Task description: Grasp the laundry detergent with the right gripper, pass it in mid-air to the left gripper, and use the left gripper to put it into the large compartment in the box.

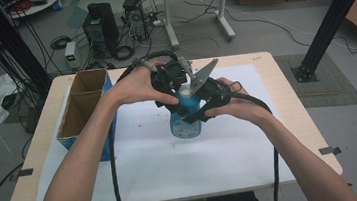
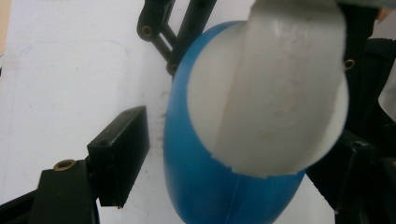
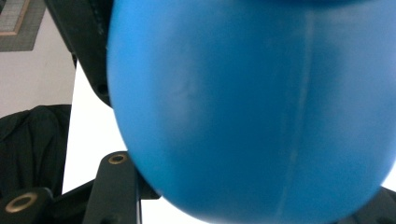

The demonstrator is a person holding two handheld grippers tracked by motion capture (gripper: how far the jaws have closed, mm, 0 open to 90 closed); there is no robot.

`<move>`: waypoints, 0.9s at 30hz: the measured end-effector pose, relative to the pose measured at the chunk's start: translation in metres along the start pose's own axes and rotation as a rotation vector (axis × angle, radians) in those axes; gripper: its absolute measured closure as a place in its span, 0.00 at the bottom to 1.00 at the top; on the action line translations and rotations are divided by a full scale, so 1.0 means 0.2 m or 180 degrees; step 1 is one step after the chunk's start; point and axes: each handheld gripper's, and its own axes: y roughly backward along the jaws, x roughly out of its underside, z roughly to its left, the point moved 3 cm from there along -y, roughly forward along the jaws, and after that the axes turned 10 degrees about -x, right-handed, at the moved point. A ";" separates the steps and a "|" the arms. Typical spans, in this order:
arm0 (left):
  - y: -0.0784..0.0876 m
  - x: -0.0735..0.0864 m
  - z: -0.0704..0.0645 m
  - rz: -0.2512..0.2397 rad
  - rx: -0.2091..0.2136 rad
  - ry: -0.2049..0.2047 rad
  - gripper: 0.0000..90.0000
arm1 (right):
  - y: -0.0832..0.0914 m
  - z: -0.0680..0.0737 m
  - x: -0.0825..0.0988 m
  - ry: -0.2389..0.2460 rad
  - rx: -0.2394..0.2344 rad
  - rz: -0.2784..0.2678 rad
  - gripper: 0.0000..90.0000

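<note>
To the left of both grippers, an open cardboard box (image 1: pixel 85 102) sits at the bench's (image 1: pixel 42 160) left edge, well apart from the hands. The left gripper (image 1: pixel 171 78) hangs over the top of a blue bottle (image 1: pixel 186 122) near the middle of a white sheet (image 1: pixel 183 165); in the left gripper view its jaws stand apart, one black pad (image 2: pixel 119 154) just beside the bottle's blue shoulder and clear of it, with the white cap (image 2: pixel 275 88) between the jaws. Just right of it, the right gripper (image 1: pixel 202 105) meets the bottle's body from the side. In the right gripper view the blue wall (image 3: pixel 252 107) sits between its jaws, seemingly clamped, though the contact itself is too close to tell.
</note>
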 end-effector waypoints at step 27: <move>-0.04 0.00 -0.02 -0.0085 0.0019 -0.0027 0.37 | 0.00 0.00 0.01 -0.0062 0.0000 -0.0024 0.51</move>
